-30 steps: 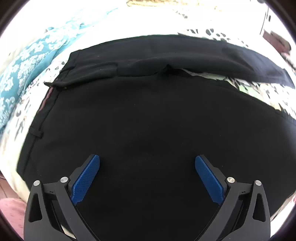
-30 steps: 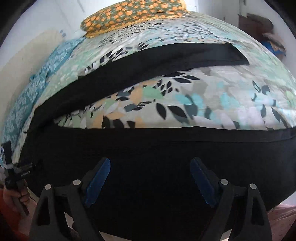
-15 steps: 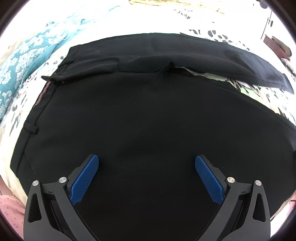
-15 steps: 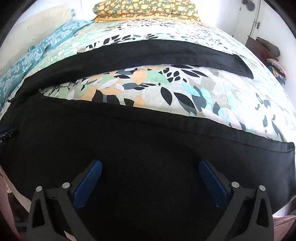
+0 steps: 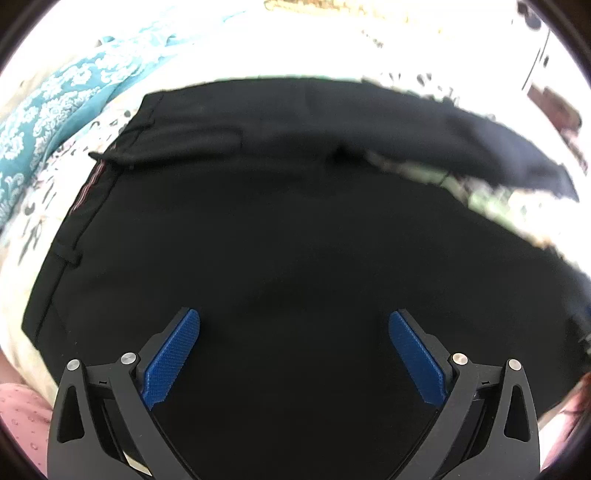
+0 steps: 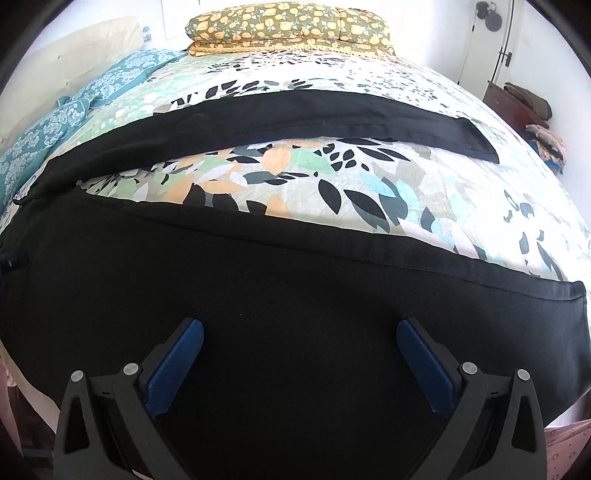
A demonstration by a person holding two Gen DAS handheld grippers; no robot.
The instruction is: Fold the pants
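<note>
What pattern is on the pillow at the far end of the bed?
Orange fruit and green leaves on olive-brown; the pillow shows best in the right wrist view.

I had the right gripper (image 6: 299, 332) above the near leg of the black pants (image 6: 258, 302), its blue pads (image 6: 173, 373) spread wide with nothing between them. The pants lay on the leaf-print bedspread (image 6: 369, 199), legs parted. An orange-patterned pillow (image 6: 288, 31) sat at the far edge, a teal one (image 6: 55, 125) along the left edge.
</note>
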